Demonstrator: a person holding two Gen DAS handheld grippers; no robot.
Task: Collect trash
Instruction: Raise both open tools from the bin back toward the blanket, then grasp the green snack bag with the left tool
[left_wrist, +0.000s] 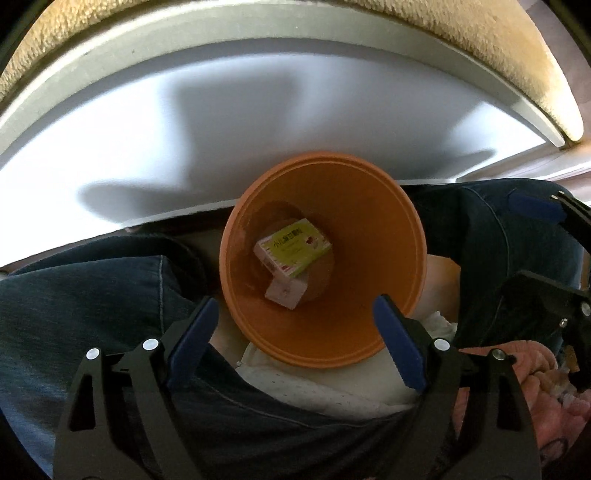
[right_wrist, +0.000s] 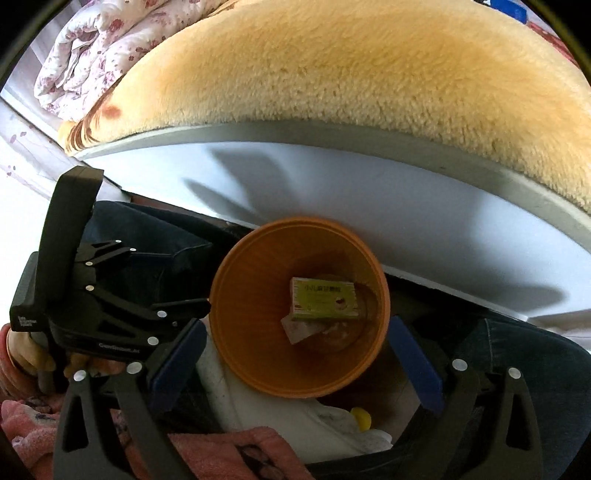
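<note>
An orange bin (left_wrist: 388, 236) stands on the floor between a person's knees; it also shows in the right wrist view (right_wrist: 251, 295). Inside lie a green and pink box (left_wrist: 293, 247) and a pale crumpled packet (left_wrist: 286, 291); both show in the right wrist view, the box (right_wrist: 323, 299) above the packet (right_wrist: 299, 330). My left gripper (left_wrist: 295, 332) is open and empty above the bin's near rim. My right gripper (right_wrist: 295, 354) is open and empty, also above the bin. The left gripper's body (right_wrist: 85, 295) shows at the left of the right wrist view.
A white bed frame (left_wrist: 184, 147) with a tan fleece blanket (right_wrist: 351, 85) runs behind the bin. A floral quilt (right_wrist: 96, 48) lies at the far left. Blue jeans legs (left_wrist: 92, 295) flank the bin. Pink cloth (right_wrist: 229, 454) and white slippers (right_wrist: 288, 417) lie below.
</note>
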